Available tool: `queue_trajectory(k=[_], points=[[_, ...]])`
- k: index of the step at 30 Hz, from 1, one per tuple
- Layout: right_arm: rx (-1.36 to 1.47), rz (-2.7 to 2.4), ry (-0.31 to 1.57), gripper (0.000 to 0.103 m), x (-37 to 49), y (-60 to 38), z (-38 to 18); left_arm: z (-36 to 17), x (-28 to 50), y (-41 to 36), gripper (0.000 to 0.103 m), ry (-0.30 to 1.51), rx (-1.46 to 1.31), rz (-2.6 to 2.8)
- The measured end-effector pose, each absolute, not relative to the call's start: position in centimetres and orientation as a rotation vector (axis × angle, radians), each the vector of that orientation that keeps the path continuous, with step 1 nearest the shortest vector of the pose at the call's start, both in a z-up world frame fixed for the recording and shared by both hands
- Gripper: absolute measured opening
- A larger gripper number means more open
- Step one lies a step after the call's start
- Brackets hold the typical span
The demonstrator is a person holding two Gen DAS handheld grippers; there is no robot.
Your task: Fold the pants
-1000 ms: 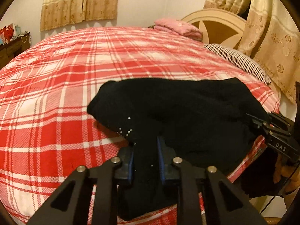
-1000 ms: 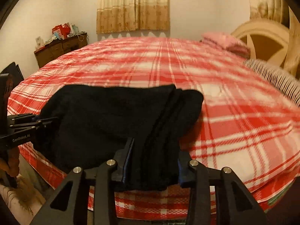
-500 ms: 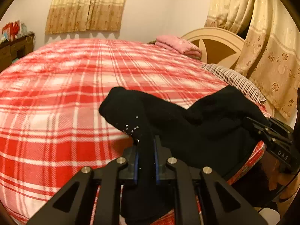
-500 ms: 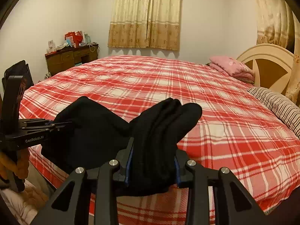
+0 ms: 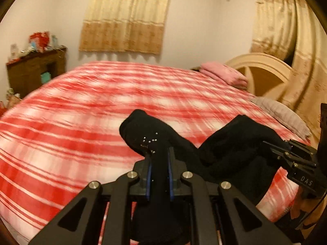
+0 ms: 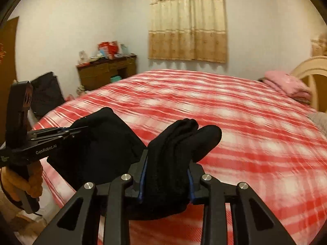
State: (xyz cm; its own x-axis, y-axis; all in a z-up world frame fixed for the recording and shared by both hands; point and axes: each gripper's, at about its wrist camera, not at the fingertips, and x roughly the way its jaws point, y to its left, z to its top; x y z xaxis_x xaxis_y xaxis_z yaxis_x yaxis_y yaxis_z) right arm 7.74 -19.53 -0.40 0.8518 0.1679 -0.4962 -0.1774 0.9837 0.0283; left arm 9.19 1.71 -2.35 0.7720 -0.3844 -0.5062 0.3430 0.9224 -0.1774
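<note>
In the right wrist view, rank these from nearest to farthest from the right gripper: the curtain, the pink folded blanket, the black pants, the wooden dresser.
1. black pants, clamped in the right gripper
2. pink folded blanket, far right by the headboard; too close to call against the wooden dresser, far left
3. curtain, back wall

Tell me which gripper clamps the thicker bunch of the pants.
The right gripper: its jaws stand wide around stacked folds of the black pants. The left gripper pinches one thin strip.

Up come the black pants [image 5: 231, 153], lifted off the bed [image 5: 81, 126] where they lay spread a second ago. Both grippers ride higher, and the cloth sags between them.
</note>
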Motion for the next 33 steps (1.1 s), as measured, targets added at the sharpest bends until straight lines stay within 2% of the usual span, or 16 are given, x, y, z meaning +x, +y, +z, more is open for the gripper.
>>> queue_trajectory(k=[10, 13, 17, 18, 19, 21, 23, 28, 29, 32, 33], points=[[-0.002, 0.399, 0.447, 0.032, 21.5, -9.4, -0.8, -0.4, 17.2, 11.9, 0.013, 0.505, -0.069, -0.085], [0.009, 0.425, 0.535, 0.032, 25.4, -8.3, -4.2, -2.2, 19.3, 13.9, 0.013, 0.565, -0.078, -0.018], [0.003, 0.395, 0.757, 0.035, 28.5, -9.6, -10.1, -8.4, 21.1, 15.5, 0.015, 0.76, -0.056, 0.061], [0.043, 0.409, 0.763, 0.047, 28.5, -10.7, -10.5, -9.2, 21.0, 15.7, 0.027, 0.778, -0.047, 0.068], [0.061, 0.403, 0.769, 0.062, 28.4, -11.6, -10.5, -10.4, 20.8, 16.0, 0.033, 0.798, -0.048, 0.066], [0.093, 0.394, 0.782, 0.072, 27.8, -13.4, -10.5, -11.1, 20.3, 16.6, 0.069, 0.793, -0.051, 0.094], [0.108, 0.39, 0.783, 0.072, 27.1, -14.2, -10.4, -11.1, 19.5, 17.3, 0.085, 0.779, -0.057, 0.131], [0.017, 0.172, 0.619, 0.072, 24.6, -14.0, -7.4, -9.9, 16.9, 18.9, 0.089, 0.742, -0.074, 0.159], [-0.004, 0.162, 0.581, 0.072, 24.5, -13.4, -6.7, -9.7, 16.3, 19.2, 0.093, 0.729, -0.068, 0.178], [-0.085, 0.291, 0.535, 0.07, 24.0, -9.7, -5.4, -9.1, 15.6, 19.4, 0.094, 0.696, -0.035, 0.226], [-0.121, 0.357, 0.542, 0.052, 23.9, -7.9, -5.3, -8.9, 15.7, 19.2, 0.094, 0.689, -0.025, 0.233]])
